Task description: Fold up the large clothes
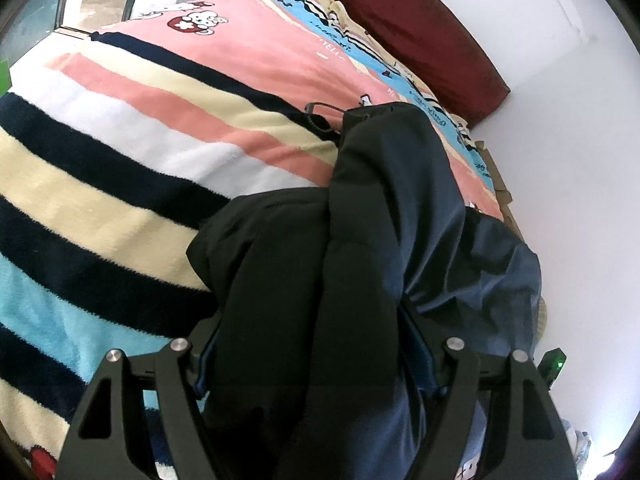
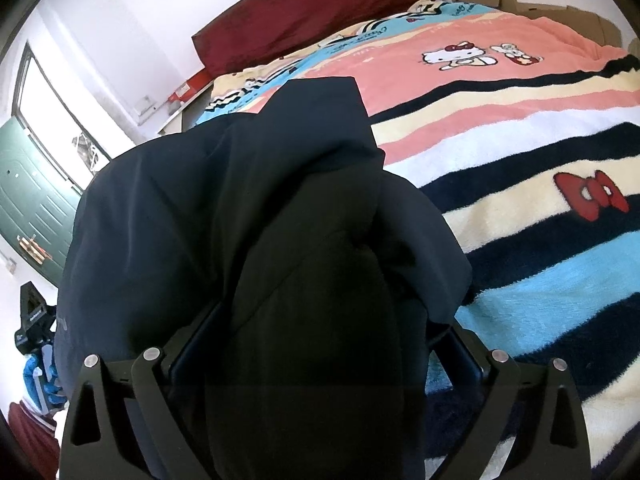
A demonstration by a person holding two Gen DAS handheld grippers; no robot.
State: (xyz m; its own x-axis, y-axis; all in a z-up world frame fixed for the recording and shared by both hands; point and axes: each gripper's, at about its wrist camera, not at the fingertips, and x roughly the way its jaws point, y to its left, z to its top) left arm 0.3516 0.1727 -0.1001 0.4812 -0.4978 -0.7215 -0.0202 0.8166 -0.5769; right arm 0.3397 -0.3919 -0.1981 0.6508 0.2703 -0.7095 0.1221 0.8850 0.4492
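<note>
Both grippers have thick folds of a dark jacket bunched between their fingers, and in each wrist view the cloth fills the whole gap from one inner face to the other. On the left gripper the jaws stand wide and clamp a black padded fold, with a shinier navy lining spilling off to the right side of it; the fingertips themselves are buried in the fabric. On the right gripper the jaws are likewise spread wide around a heavy wad of the same garment, gripping it, and the tips are hidden under the cloth. The jacket rises from both grippers and drapes forward onto the bed, lying over a fleece blanket striped in navy, cream, pink, white and light blue, with cartoon cat prints on its pink band. A thin black cord loops out from the jacket's far end onto the blanket. At the head of the bed a dark red pillow lies against the white wall. In the right wrist view a green door stands at the far left, and brown cardboard lies past the far edge of the blanket
</note>
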